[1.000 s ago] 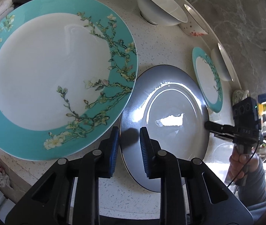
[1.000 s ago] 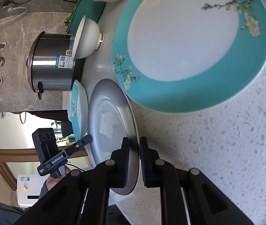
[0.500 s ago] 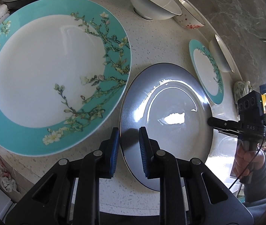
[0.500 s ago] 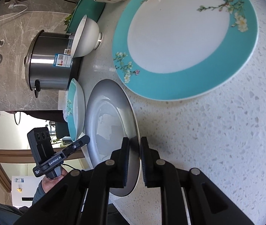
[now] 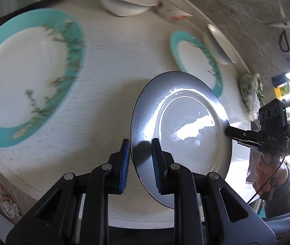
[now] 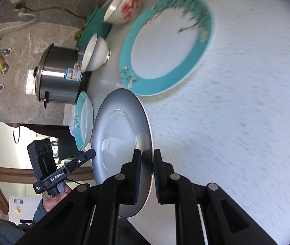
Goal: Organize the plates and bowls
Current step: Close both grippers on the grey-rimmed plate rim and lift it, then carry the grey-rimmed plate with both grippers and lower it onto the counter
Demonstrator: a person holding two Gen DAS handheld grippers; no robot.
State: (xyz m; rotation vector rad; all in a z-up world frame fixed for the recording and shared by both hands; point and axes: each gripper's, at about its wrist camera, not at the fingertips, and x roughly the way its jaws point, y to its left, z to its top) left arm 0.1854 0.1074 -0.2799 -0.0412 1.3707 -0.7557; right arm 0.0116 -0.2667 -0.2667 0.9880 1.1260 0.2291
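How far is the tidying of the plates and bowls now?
Nothing looks stacked yet. In hand: both grippers, left and right, grip the grey plate by opposite rims. Left: the large teal plate, small teal plate, white bowl and flowered bowl lie separately on the counter.
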